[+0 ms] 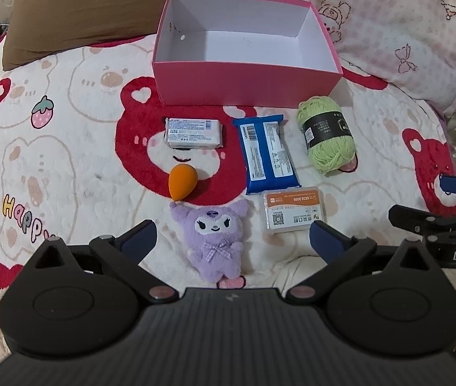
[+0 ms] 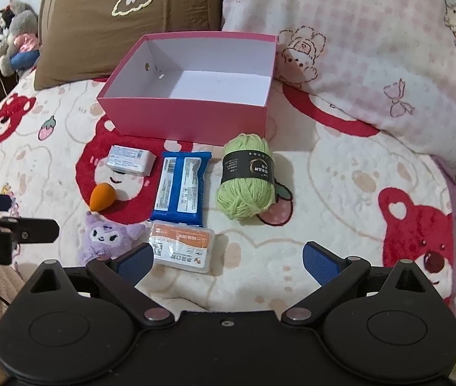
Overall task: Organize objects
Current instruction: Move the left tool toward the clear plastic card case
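Left wrist view: the left gripper [image 1: 232, 241] hovers low over the bed, fingers spread wide with nothing between them, the purple plush toy [image 1: 216, 236] lying just ahead.
Right wrist view: the right gripper [image 2: 228, 259] hangs over the blanket [image 2: 340, 193], fingers spread and holding nothing.
Box: a pink box [image 1: 244, 87] sits open and empty at the far side, against the pillows [image 2: 372, 64].
Row nearest the box: a white packet [image 1: 194, 132], a blue wipes pack [image 1: 266, 154] and a green yarn ball [image 1: 326, 138] lie side by side.
Front row: an orange sponge [image 1: 182, 181] touches the plush toy's ear; a clear plastic case [image 1: 293, 214] lies just beside the wipes pack.
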A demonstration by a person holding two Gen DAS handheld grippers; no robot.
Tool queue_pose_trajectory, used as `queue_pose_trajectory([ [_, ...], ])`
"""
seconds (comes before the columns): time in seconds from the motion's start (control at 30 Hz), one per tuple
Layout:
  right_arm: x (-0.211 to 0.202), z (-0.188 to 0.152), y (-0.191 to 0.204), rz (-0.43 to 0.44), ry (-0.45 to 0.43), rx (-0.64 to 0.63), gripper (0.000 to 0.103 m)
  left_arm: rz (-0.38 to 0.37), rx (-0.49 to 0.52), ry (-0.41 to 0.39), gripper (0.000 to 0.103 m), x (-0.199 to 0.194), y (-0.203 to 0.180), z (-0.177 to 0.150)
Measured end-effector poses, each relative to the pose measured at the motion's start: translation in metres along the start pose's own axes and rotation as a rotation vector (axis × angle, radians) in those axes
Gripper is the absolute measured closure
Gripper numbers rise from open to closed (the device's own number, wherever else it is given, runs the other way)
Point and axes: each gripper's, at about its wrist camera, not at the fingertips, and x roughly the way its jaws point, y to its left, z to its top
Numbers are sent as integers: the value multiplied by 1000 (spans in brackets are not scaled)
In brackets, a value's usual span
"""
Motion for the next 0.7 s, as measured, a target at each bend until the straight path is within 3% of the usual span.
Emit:
queue_pose_trajectory([
  [0.33, 0, 0, 8, -2, 9, -75, 2, 0, 11, 24, 0, 8, -5, 3],
  [0.43, -2, 2, 7, 48, -18, -84, 2, -32, -19, 8, 0, 12, -5, 9],
  [0.57, 2, 2, 3, 99, -27, -107, 2, -38, 12, -32, 0, 14, -15, 16],
  [0.7, 8, -1, -5, 190, -52, -116, 2, -53, 41, -10, 3, 30, -25, 25],
])
